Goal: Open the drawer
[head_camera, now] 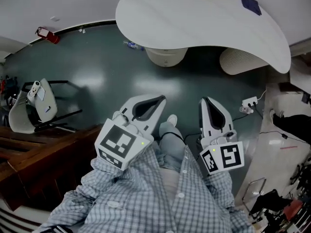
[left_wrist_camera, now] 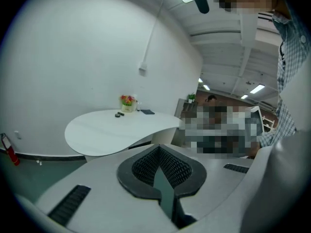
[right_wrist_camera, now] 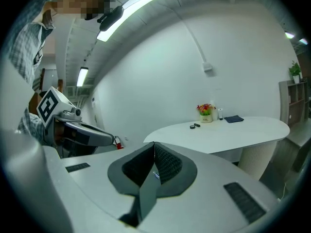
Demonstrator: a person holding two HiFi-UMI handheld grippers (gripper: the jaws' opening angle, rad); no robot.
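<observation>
No drawer shows in any view. I hold both grippers close to my chest, above my checked shirt, pointing out over the dark green floor. The left gripper has its jaws closed together, with nothing between them; in the left gripper view the left gripper meets at the tips. The right gripper is likewise shut and empty, and in the right gripper view the right gripper has its dark pads pressed together. The left gripper's marker cube shows at that view's left edge.
A white curved table on a pedestal stands ahead, bearing a flower pot, a dark cloth and small items. Brown wooden furniture and a white chair are at left. A power strip lies on the floor at right.
</observation>
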